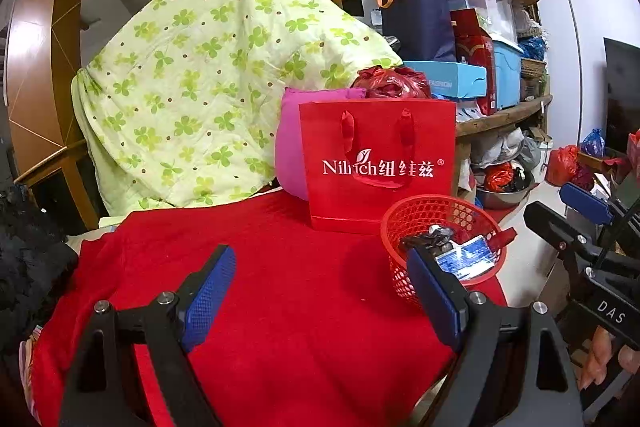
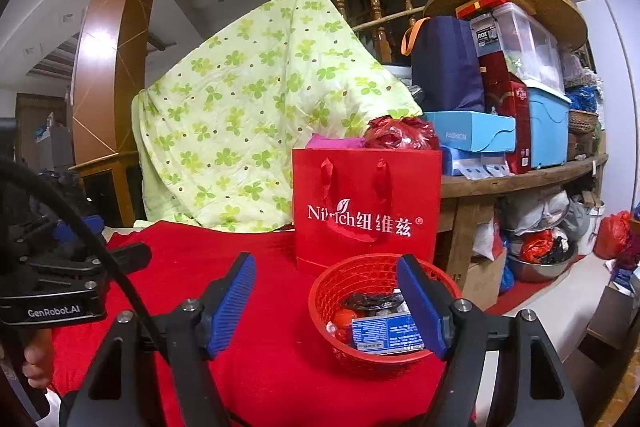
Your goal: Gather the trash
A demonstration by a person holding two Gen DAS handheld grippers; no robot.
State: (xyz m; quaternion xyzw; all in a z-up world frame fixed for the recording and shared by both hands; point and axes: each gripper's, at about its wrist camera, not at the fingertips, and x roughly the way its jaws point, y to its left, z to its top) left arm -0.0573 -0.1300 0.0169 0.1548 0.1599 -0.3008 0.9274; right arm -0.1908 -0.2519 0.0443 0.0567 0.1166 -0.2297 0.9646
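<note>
1. Your left claw (image 1: 320,291) is hanging spread wide, gripping nothing; your right claw (image 2: 326,307) too.
2. The trash (image 2: 384,331) is sitting in the red basket (image 2: 324,291), just beside the red bag (image 2: 366,207).

Left hand-held gripper (image 1: 320,291) with black angular frame, blue ribbed finger pads (image 1: 210,297), silver round screws, right hand-held gripper (image 2: 326,303) alike, white "GenRobot.AI" and "DAS" lettering on black housings, black cable (image 2: 80,227), bare fingers (image 1: 598,361)
</note>
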